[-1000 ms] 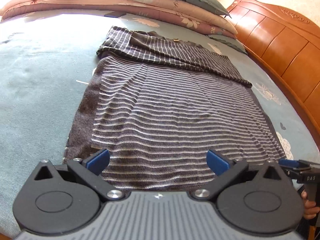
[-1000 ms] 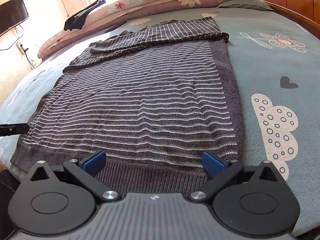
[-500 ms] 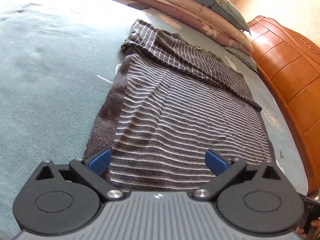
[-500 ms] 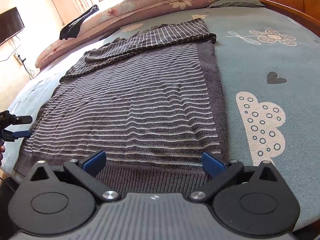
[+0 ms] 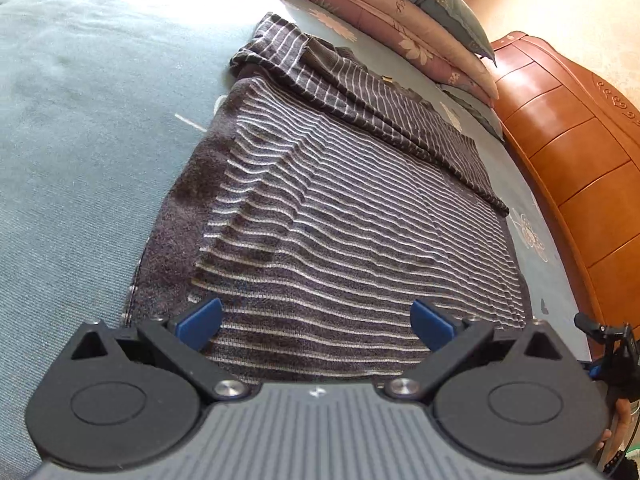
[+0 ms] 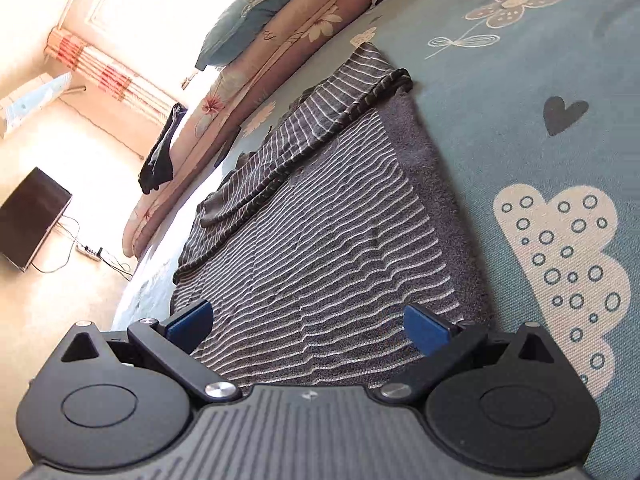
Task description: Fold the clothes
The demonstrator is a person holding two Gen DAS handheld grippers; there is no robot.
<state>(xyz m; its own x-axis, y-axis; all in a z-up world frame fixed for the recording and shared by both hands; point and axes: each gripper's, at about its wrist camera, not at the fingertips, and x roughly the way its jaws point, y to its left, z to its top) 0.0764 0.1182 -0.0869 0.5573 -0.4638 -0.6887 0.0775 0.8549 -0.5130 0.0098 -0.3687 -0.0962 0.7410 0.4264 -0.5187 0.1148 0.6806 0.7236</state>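
Two grippers are held spread and empty at the bottom of their frames: the left gripper [image 5: 316,322] and the right gripper [image 6: 308,326]. Both have been tilted and brought nearer the sweater's hem within the last second. The striped sweater [image 5: 360,216] is spread flat on the bed [image 5: 80,120], its sleeves laid across at the upper centre. A grasp of the hem corners is judged likely.

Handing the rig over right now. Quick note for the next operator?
Left gripper: open, empty, at the near hem of the striped sweater.
Right gripper: open, empty, at the same hem, nearer the sweater's other side.
Sweater lies flat on the bed, sleeves already folded across its far end.
Left: grip the hem with both grippers, probably fold the body toward the sleeves.
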